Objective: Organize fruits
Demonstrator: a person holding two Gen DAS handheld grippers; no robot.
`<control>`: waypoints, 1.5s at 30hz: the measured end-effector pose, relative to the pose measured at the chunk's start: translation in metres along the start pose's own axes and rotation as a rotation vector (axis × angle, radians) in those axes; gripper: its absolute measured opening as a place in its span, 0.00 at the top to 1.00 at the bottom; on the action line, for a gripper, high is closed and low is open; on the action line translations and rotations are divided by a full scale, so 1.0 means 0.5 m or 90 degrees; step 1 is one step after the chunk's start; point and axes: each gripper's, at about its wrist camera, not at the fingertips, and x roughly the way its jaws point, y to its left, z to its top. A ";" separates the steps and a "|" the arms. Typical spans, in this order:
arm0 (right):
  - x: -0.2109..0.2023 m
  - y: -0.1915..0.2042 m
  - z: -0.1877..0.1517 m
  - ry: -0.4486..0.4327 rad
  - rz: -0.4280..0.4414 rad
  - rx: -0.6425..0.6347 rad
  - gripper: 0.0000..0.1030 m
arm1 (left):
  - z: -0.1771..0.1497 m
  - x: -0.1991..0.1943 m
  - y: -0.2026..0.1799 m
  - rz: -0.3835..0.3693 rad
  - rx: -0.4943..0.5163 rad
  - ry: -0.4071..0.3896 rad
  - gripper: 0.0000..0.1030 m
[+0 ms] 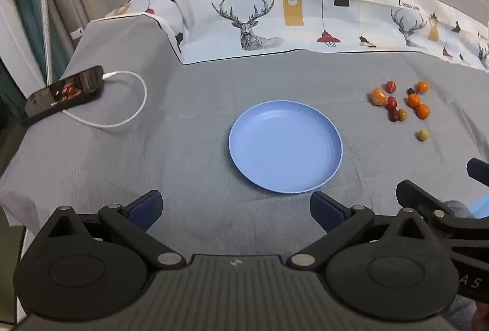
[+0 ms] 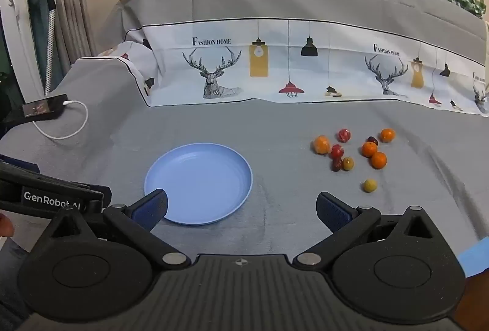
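Observation:
An empty blue plate (image 1: 285,160) lies on the grey cloth; it also shows in the right wrist view (image 2: 198,178). To its right lies a cluster of several small fruits (image 1: 400,100), orange, red, dark and yellow-green ones, also in the right wrist view (image 2: 356,149). One yellow-green fruit (image 1: 423,135) lies apart, nearer to me (image 2: 369,185). My left gripper (image 1: 235,209) is open and empty, short of the plate's near rim. My right gripper (image 2: 241,209) is open and empty, near the plate's right edge. The right gripper's side (image 1: 440,209) shows in the left wrist view.
A phone (image 1: 65,92) with a white charging cable (image 1: 134,105) lies at the far left near the cloth's edge. A printed sheet with deer and lamps (image 1: 275,22) rises behind the surface. The left gripper's body (image 2: 52,196) shows at the left.

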 end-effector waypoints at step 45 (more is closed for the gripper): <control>0.000 0.012 -0.003 0.023 0.036 0.019 0.00 | 0.011 -0.003 0.040 -0.001 -0.011 0.042 0.00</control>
